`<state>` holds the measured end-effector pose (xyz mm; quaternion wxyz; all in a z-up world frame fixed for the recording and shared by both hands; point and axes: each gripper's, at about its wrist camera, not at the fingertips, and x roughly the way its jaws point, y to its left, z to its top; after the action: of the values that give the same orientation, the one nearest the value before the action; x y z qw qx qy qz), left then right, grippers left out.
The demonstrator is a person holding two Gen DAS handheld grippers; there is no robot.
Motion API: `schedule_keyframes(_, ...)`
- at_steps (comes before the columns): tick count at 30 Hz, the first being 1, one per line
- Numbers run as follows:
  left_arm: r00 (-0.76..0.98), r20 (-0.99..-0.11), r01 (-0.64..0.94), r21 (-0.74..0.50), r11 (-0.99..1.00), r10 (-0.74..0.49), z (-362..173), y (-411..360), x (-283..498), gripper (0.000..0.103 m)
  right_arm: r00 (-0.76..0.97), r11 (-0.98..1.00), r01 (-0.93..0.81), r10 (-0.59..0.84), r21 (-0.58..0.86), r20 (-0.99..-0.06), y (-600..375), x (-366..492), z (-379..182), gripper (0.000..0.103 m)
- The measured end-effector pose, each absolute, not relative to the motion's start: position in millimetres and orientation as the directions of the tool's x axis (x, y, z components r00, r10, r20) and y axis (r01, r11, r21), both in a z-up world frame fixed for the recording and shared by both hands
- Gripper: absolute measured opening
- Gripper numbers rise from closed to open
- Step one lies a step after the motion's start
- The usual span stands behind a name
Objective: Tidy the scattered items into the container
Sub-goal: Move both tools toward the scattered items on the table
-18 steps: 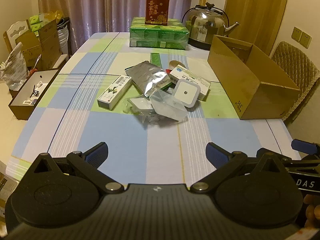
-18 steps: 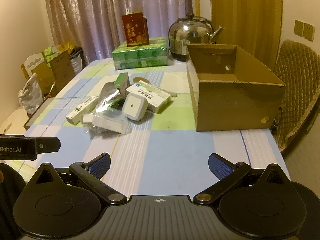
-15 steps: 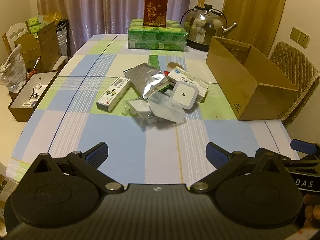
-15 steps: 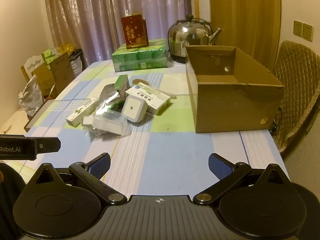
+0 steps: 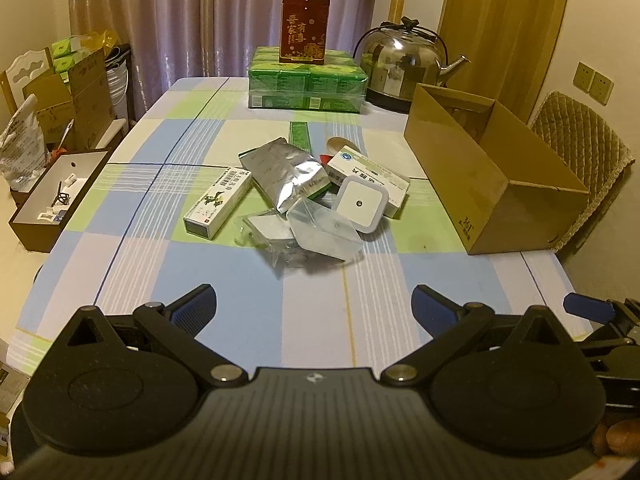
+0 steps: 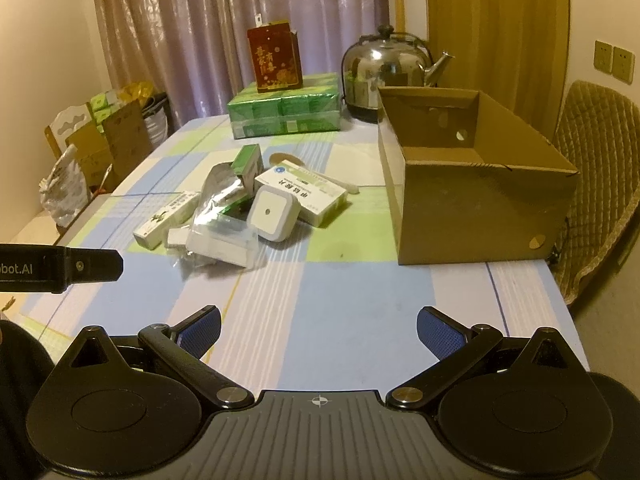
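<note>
1. Left wrist view: the left hand-held gripper [image 5: 314, 306] hangs wide open over the checked surface [image 5: 224, 288], holding nothing. The scattered pile lies ahead at mid-surface: a long white carton [image 5: 218, 203], a crinkled foil pouch [image 5: 286, 174], a clear plastic case [image 5: 325, 236] and a white square night light [image 5: 362, 204] propped on a medicine box [image 5: 368, 178]. The cardboard box [image 5: 494, 180] stands open to the right, well apart from the pile.
2. Right wrist view: the right hand-held gripper [image 6: 318, 332] is just as wide open and empty. The cardboard box [image 6: 476, 200] sits near, with nothing visible inside.
3. Handling call: cartons look light and stiff, so pinch across the narrow sides. The pouch is likely slippery and crushable, so grip an edge. The clear case may slide.
</note>
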<state>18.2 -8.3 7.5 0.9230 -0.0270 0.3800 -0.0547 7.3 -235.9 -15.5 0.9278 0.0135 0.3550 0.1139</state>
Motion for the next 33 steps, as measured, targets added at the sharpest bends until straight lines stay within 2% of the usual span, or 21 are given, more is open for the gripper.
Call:
schedule_keyframes(11, 0.705, -0.701, 0.059, -0.094, 0.994, -0.108, -0.4, 11.0, 34.4, 0.102, 0.714, 0.963, -0.238, 0.262, 0.127, -0.649, -228.5, 19.7, -22.3, 0.101)
schedule_keyframes(22, 0.673, -0.729, 0.144, -0.034, 0.989, -0.123, -8.5, 32.8, 77.4, 0.102, 0.666, 0.934, -0.336, 0.327, 0.122, -0.670, -205.1, 52.9, -35.3, 0.101)
schedule_keyframes(33, 0.649, -0.750, 0.228, 0.031, 0.973, -0.128, -25.9, 60.9, 122.5, 0.102, 0.604, 0.912, -0.335, 0.401, 0.237, -0.689, -177.3, 111.3, -54.4, 0.101)
